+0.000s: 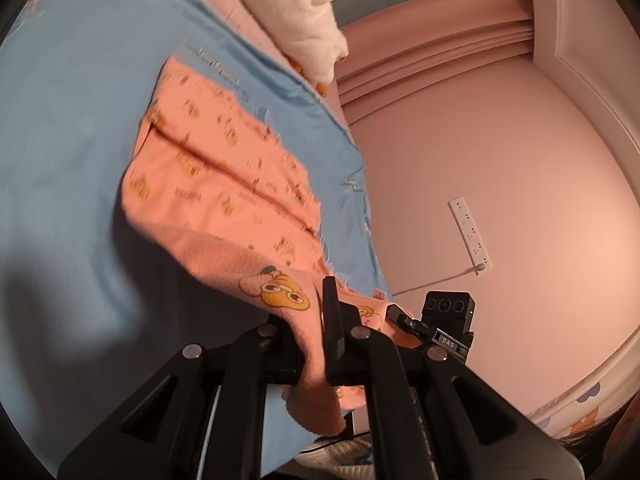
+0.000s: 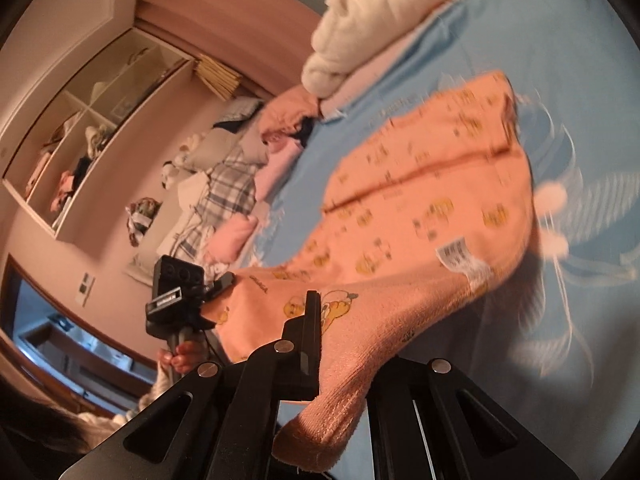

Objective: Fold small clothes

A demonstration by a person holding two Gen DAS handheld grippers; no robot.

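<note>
Above the blue bed sheet [image 1: 60,140], each hand-held gripper, left [image 1: 316,344] and right [image 2: 320,360], is clenched on an edge of the orange printed garment [image 1: 216,176], lifting it partly off the bed.

A soft peach knit garment [image 1: 224,184], printed with small cartoon figures and ribbed at its clamped hem, lies over a smooth, matt blue cotton-like sheet [image 1: 72,100]. A papery white label [image 2: 460,258] is sewn to the cloth. The left gripper [image 1: 316,344] and right gripper [image 2: 320,352] look like matt black plastic, studded with dull silver metal rivets. A fluffy cream blanket [image 1: 296,16] sits behind; the wall [image 1: 500,140] is smooth, matt pink.
</note>
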